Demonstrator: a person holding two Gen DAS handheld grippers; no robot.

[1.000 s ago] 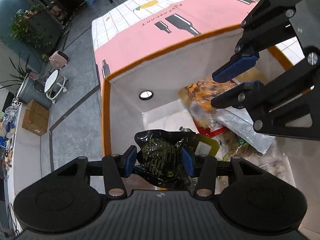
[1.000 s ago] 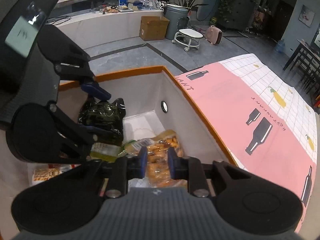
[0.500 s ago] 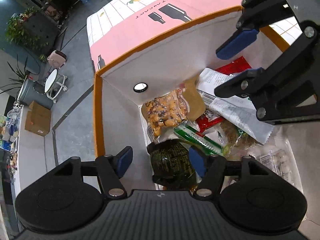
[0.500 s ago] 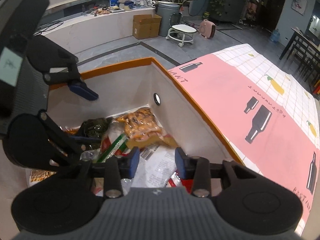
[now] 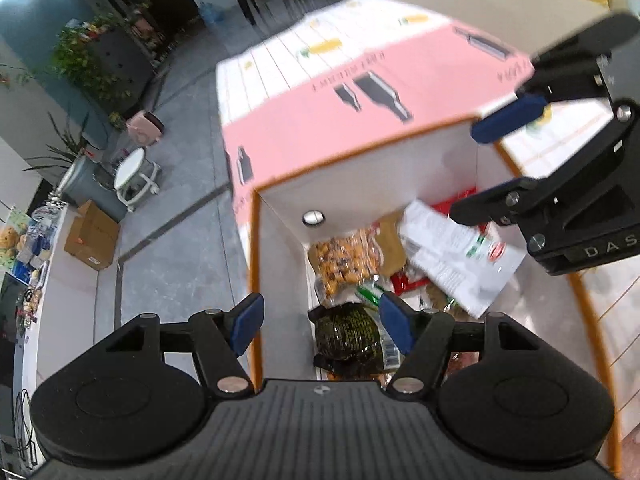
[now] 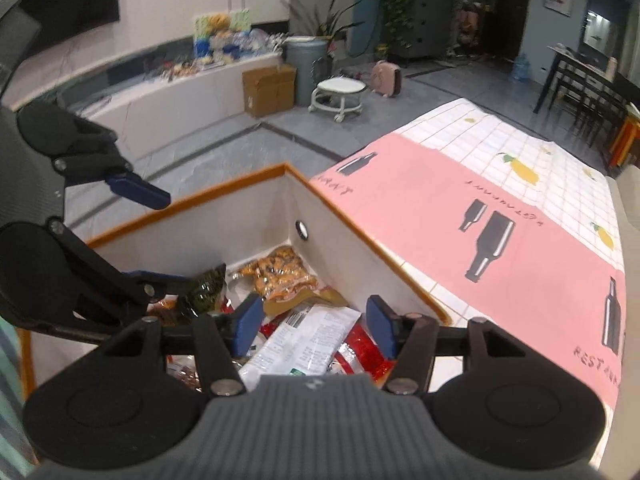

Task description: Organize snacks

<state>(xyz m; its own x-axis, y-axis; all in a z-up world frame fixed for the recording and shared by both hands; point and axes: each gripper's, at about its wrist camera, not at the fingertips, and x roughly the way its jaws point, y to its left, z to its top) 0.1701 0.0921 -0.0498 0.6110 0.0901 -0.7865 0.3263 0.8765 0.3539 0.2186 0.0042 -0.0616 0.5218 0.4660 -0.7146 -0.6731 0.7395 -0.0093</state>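
A white box with an orange rim [image 5: 360, 152] [image 6: 192, 200] holds several snack packets. A dark green packet [image 5: 348, 332] [image 6: 206, 288] lies at its near left end, below my left gripper [image 5: 320, 324] [image 6: 152, 236], which is open and above the box with nothing gripped. An orange snack bag [image 5: 344, 258] [image 6: 280, 274] rests against the far wall. A white packet [image 5: 452, 256] [image 6: 308, 336] lies over red wrappers [image 6: 360, 344]. My right gripper [image 6: 314, 320] [image 5: 492, 160] hovers over the white packet, its jaws opening and touching nothing.
The box stands on a table with a pink and white cloth [image 6: 460, 216]. Beyond on the grey floor are a cardboard box [image 6: 268, 90], a white stool [image 6: 338, 94], a grey bin [image 6: 304, 60] and dark chairs [image 6: 580, 80].
The left gripper let go of the dark green packet, opened wide and rose out of the box. The right jaws widened off the orange bag, which now lies in the box, and that gripper lifted.
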